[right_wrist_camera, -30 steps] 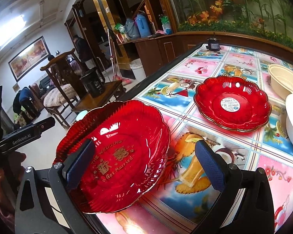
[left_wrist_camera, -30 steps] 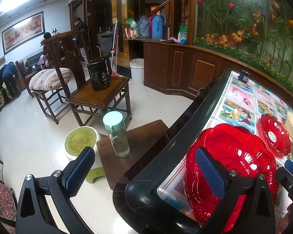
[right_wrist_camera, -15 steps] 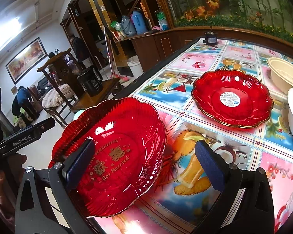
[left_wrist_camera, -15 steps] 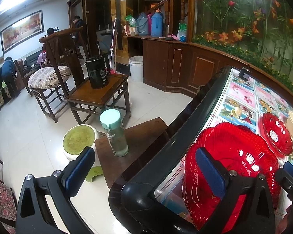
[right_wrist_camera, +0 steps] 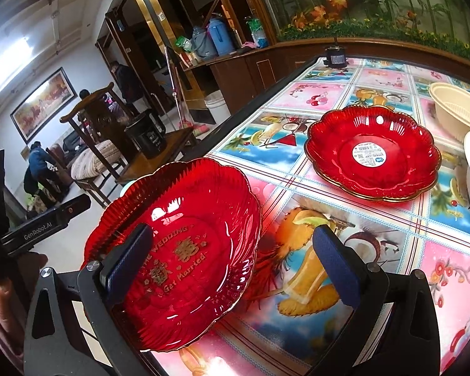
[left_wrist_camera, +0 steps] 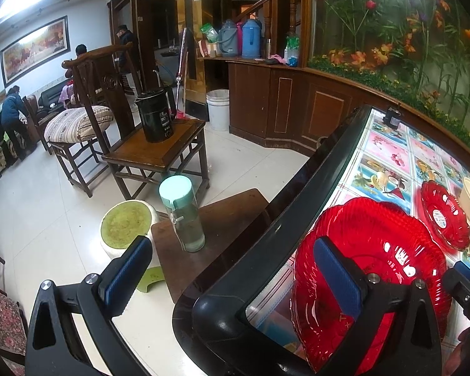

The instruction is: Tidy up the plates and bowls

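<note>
Both claws gape apart, holding nothing. The right claw point(right_wrist_camera: 232, 263) frames the near red plate point(right_wrist_camera: 185, 250) at lower left; next, probably stacking it onto the far red plate point(right_wrist_camera: 373, 153), upper right on the tabletop point(right_wrist_camera: 297, 100).

- Left gripper point(left_wrist_camera: 232, 277): jaws wide apart, blue pads, straddling the table's black edge point(left_wrist_camera: 300, 200).
- Near red plate point(left_wrist_camera: 382, 250): on the table corner, behind the right finger.
- Second red plate point(left_wrist_camera: 443, 216): farther back, white sticker at centre.
- Bottle, mint cap point(left_wrist_camera: 181, 214): upright on low wooden stool point(left_wrist_camera: 228, 216).
- Black kettle point(left_wrist_camera: 156, 117): on chair seat.
</note>
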Motion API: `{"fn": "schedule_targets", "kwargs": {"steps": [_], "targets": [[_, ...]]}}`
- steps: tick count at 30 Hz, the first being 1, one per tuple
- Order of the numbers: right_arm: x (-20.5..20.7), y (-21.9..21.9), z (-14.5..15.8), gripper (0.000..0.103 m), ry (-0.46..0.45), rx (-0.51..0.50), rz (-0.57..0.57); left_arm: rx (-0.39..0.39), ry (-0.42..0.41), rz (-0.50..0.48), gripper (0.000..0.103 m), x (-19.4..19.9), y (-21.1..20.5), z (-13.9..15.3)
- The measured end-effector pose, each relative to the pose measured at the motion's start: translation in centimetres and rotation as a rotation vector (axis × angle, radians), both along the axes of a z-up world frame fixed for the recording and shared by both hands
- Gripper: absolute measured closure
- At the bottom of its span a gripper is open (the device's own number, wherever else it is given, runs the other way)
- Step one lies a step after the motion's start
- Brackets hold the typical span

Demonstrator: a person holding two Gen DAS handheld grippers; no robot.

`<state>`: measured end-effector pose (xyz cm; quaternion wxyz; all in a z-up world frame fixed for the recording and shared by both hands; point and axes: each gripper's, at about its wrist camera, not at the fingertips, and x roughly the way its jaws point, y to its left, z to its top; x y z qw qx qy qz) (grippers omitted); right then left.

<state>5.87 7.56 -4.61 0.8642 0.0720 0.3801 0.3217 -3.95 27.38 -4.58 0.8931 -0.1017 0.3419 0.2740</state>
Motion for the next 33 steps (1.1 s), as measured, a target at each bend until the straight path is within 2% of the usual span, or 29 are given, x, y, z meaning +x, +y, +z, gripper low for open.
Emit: {"fn": "schedule_targets", "kwargs": {"steps": [7,9,11,13,14,16,17,18,20,22,23,24,26,28,29,33], "targets": [[-0.1,0.6,0.0,0.0,-0.008,-0.032,0.007,0.001,0.006,-0.001,0.0,0.1,-0.1,-0.1],[-0.1,1.0,-0.1,0.004,-0.007,-0.05,0.007,0.007,0.017,-0.008,0.0,0.4,-0.2,-0.4],[-0.1,1.6,-0.2,0.01,-0.002,-0.09,0.011,0.009,0.037,-0.009,0.0,0.7,-0.3,-0.8],[0.1,2.2,-0.7,0.026,0.018,-0.141,0.013,0.007,0.053,-0.011,0.0,0.9,-0.2,-1.2],[0.2,2.4,-0.9,0.03,0.035,-0.158,0.016,0.003,0.065,-0.013,0.0,1.1,-0.3,-1.4],[0.6,2.9,-1.6,0.051,0.082,-0.177,0.024,0.003,0.091,-0.012,0.003,1.3,-0.2,-1.8],[0.9,3.0,-2.0,0.055,0.107,-0.187,0.025,-0.003,0.102,-0.014,0.006,1.5,-0.1,-2.0],[1.1,3.1,-2.3,0.061,0.132,-0.196,0.022,-0.017,0.118,-0.021,0.012,1.7,0.0,-2.3],[1.2,2.9,-2.4,0.064,0.136,-0.182,0.015,-0.059,0.138,-0.039,0.018,1.9,0.3,-2.9],[1.4,2.8,-2.6,0.08,0.156,-0.173,0.019,-0.112,0.123,-0.058,0.03,1.7,0.6,-3.1],[1.5,2.8,-2.7,0.083,0.159,-0.179,0.014,-0.128,0.113,-0.07,0.034,1.7,0.6,-3.1],[1.5,2.8,-2.7,0.087,0.161,-0.181,0.012,-0.133,0.11,-0.081,0.042,1.8,0.4,-3.1],[1.6,2.6,-2.8,0.089,0.166,-0.171,0.013,-0.12,0.113,-0.112,0.055,2.0,-0.2,-3.0],[1.6,2.2,-2.9,0.091,0.178,-0.145,0.009,-0.104,0.119,-0.15,0.083,2.4,-1.3,-2.9],[1.5,2.1,-2.9,0.091,0.185,-0.132,0.009,-0.103,0.131,-0.173,0.089,2.6,-1.9,-2.9],[0.8,1.0,-2.0,0.093,0.138,-0.132,-0.022,-0.082,0.14,-0.206,0.088,2.8,-3.3,-2.7]]}}
